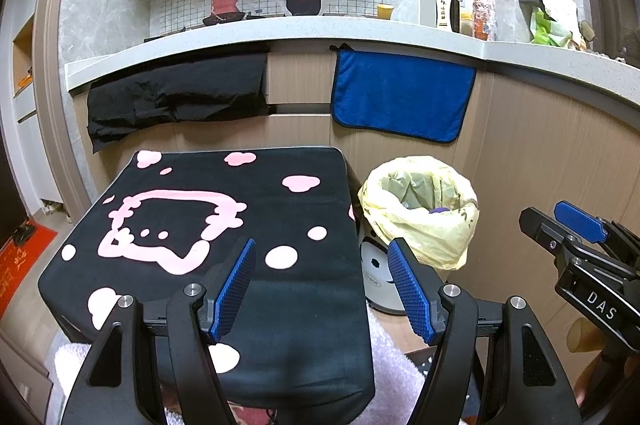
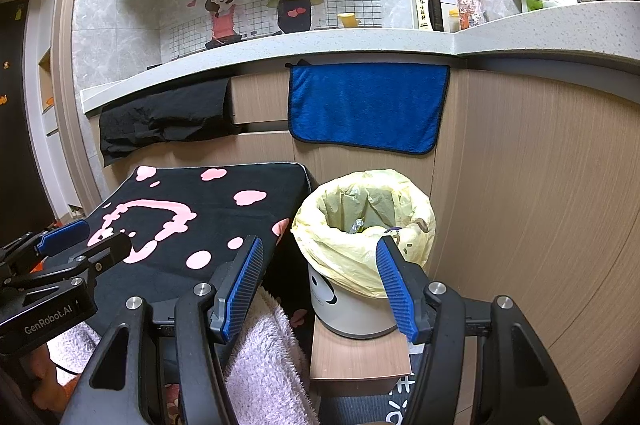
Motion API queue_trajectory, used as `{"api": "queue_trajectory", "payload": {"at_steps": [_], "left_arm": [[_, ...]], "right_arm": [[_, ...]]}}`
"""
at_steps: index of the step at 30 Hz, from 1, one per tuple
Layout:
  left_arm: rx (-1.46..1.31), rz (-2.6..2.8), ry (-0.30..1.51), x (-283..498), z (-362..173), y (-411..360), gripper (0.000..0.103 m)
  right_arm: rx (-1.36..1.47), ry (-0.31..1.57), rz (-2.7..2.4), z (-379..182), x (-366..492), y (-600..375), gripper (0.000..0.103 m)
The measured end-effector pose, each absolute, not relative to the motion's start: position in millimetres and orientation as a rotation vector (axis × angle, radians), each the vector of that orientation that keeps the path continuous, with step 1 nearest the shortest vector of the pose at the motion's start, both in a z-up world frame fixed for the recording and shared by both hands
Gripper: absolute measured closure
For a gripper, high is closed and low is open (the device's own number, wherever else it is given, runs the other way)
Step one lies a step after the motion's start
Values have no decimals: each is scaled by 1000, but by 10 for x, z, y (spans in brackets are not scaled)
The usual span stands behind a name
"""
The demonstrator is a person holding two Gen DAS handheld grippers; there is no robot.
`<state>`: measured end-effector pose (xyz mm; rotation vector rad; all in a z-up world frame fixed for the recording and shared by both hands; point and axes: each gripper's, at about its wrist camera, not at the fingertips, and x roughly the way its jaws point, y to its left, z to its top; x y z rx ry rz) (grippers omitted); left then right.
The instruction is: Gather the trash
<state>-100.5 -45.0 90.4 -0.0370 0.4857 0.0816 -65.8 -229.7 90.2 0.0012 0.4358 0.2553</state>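
A white trash bin lined with a yellow bag (image 1: 420,209) (image 2: 364,221) stands on a small wooden stand (image 2: 360,353) right of a small table under a black cloth with pink shapes (image 1: 208,225) (image 2: 192,217). Some trash lies inside the bag (image 2: 358,225). My left gripper (image 1: 322,289) is open and empty over the table's near right edge. My right gripper (image 2: 318,285) is open and empty, just in front of the bin. The right gripper also shows at the right edge of the left wrist view (image 1: 576,225), and the left gripper at the left edge of the right wrist view (image 2: 80,241).
A kitchen counter (image 2: 320,45) runs behind, with bottles (image 2: 428,5) and a yellow cup (image 2: 348,20). A blue towel (image 2: 368,105) and a black cloth (image 2: 164,117) hang from it. A wooden cabinet wall (image 2: 540,185) stands right. A pink towel (image 2: 264,357) hangs below the table.
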Motion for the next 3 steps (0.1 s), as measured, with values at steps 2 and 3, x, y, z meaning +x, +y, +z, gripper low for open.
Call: {"api": "queue_trajectory", "payload": {"at_steps": [2,3], "left_arm": [[-23,80,477,-1006,902,-449,34],[-18,82,475,-1006,902,-453,34]], "right_arm": [[-1,435,256,902,-654,-2298,46],[-1,435,256,901,-654,-2301,46]]}}
